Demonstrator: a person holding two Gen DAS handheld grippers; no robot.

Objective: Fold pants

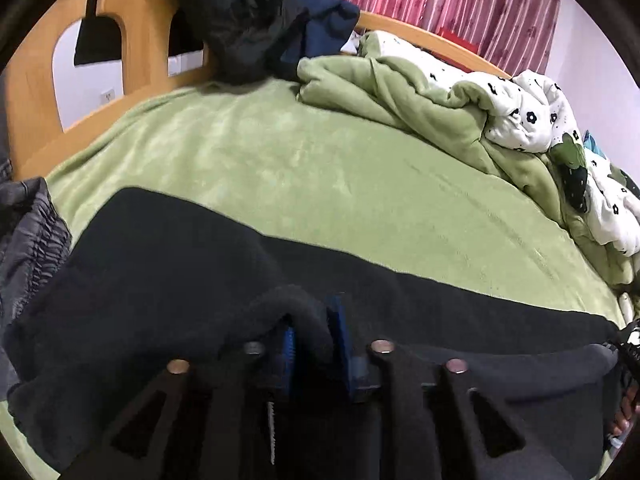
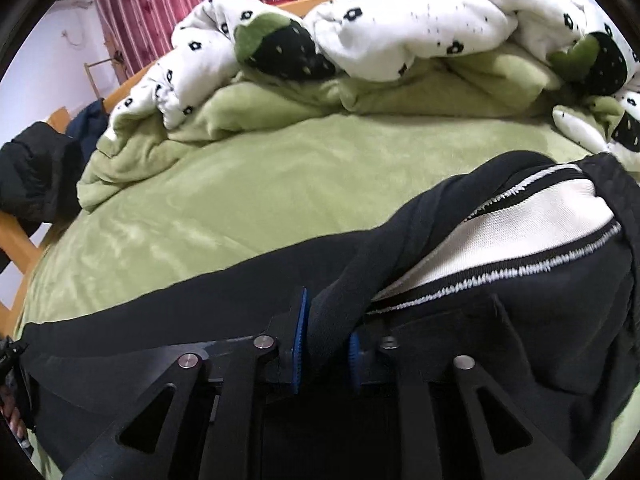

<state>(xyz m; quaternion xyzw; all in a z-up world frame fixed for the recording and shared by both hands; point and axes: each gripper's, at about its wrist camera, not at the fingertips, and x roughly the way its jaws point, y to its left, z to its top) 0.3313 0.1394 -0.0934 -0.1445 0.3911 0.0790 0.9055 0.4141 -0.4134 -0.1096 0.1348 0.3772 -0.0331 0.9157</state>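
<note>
The left gripper [image 1: 312, 340] has its blue-padded fingers [image 1: 289, 354] a little way apart, with a bunched fold of the black pants [image 1: 168, 264] sitting between them. The cloth fills the narrow gap and bulges up over the tips, so the pads appear to pinch it. From that fold the dark fabric spreads out to the left and right across the near part of the bed [image 1: 304, 184], lying mostly flat on the green sheet.

The right gripper [image 2: 326, 344] shows the same narrow spread: its blue fingers [image 2: 301, 340] stand slightly apart on either side of a twisted band of the pants [image 2: 120, 312], which rises from between the pads and runs up and to the right. Just right of that band the garment is turned open, showing a white lining [image 2: 532, 224] edged with white zigzag stitching.

A rumpled green and white flowered quilt [image 2: 360, 28] lies heaped at the far side of the bed, well apart from the pants. A grey garment with a gathered waistband [image 1: 32, 240] lies at the left edge of the left wrist view, just beside the pants. Dark clothes [image 1: 248, 20] hang over the wooden bed frame [image 1: 36, 100].
</note>
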